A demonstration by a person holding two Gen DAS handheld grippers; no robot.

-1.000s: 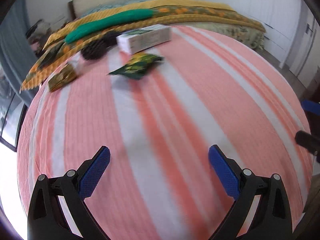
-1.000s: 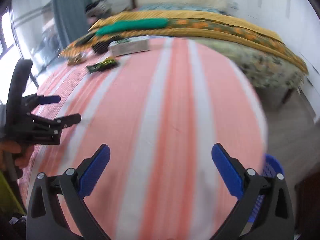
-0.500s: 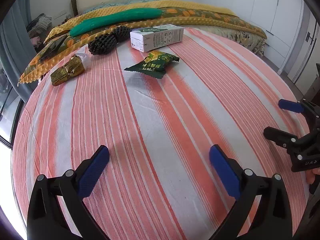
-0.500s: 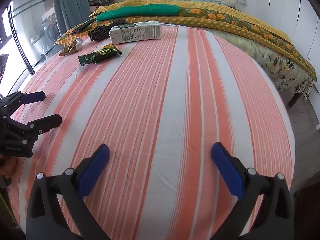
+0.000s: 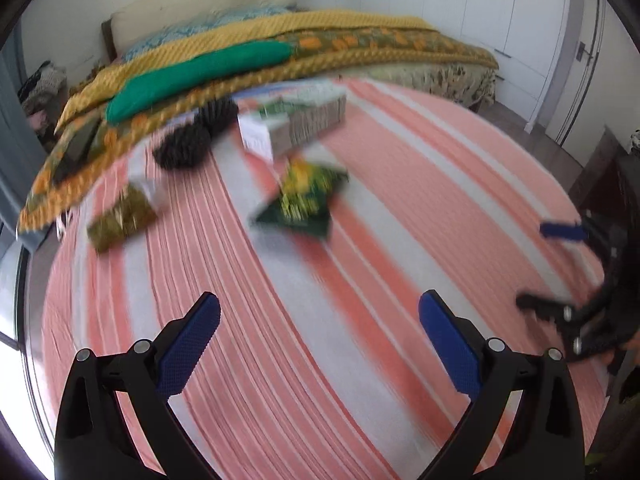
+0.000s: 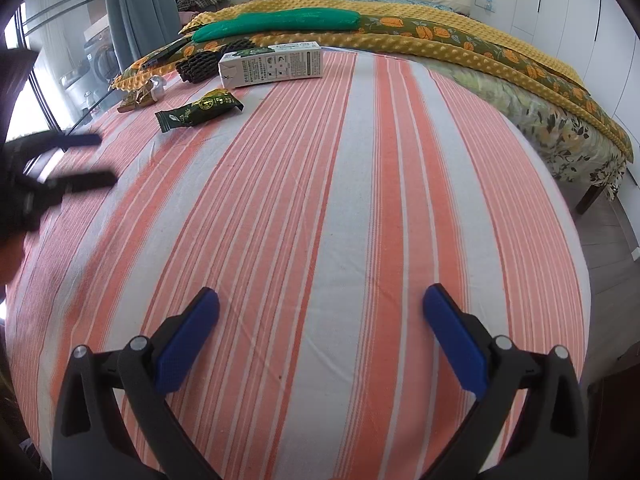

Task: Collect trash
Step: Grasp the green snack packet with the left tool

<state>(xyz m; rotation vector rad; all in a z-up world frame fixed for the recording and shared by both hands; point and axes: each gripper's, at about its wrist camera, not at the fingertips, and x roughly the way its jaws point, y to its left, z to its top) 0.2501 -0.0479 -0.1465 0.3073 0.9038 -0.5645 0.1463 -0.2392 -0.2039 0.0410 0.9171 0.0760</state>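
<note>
on striped sheet, one carton, two wrappers

Bright daylight from window at left, blown out. Left wrist view motion-blurred; right sharp. Fisheye bends edges, dark corner vignette.

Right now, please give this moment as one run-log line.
left gripper: open, empty | right gripper: open, empty | green wrapper, milk carton: on striped sheet, untouched
</note>
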